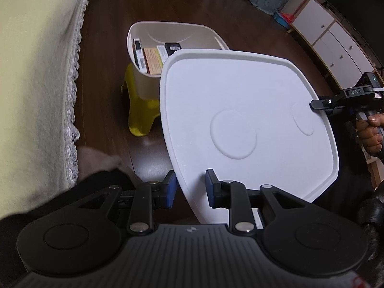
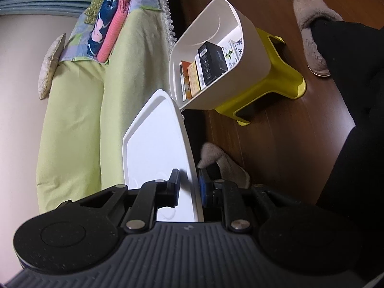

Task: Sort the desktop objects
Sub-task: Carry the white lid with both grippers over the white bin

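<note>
- Left wrist view: the left gripper (image 1: 191, 187), fingers clamped on the near edge of a flat white plastic lid (image 1: 247, 120), holds it aloft before an open white plastic bin (image 1: 153, 81) of boxes on a yellow stool (image 1: 141, 117).
- Right wrist view: the right gripper (image 2: 189, 187) fingers pinch the lid's (image 2: 153, 139) opposite rim.

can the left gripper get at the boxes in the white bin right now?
Probably not. The left gripper straddles the edge of the white lid, which the right gripper also holds. The lid hangs between it and the boxes in the white bin.
</note>
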`<state>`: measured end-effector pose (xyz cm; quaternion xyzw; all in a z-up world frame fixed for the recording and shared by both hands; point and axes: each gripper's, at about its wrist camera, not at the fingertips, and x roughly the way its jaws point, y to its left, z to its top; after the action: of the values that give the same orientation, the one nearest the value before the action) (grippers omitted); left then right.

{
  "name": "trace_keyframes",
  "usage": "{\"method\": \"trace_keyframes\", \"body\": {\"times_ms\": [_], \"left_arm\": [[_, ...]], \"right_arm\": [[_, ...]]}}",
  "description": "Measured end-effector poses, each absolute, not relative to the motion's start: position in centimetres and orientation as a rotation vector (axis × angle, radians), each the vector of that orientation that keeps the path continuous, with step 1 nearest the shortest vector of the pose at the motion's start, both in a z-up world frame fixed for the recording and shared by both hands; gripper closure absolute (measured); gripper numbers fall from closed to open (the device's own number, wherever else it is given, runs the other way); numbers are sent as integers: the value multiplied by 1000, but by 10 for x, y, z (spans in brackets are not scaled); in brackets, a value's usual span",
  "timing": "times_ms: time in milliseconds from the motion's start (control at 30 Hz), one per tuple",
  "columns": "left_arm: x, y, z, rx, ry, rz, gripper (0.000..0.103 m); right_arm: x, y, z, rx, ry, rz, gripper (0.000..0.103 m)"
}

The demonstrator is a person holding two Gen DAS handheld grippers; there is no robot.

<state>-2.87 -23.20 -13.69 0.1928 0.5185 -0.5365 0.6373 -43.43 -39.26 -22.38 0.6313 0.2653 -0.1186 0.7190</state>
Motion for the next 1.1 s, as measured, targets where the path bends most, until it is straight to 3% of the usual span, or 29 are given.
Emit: {"method": "trace_keyframes", "body": {"times_ms": [1100], "left_arm": [[-29,-254,-195,431,1306,-1178,73]], "right_arm": [[-419,-424,-279,1422,716,-296,87]]}}
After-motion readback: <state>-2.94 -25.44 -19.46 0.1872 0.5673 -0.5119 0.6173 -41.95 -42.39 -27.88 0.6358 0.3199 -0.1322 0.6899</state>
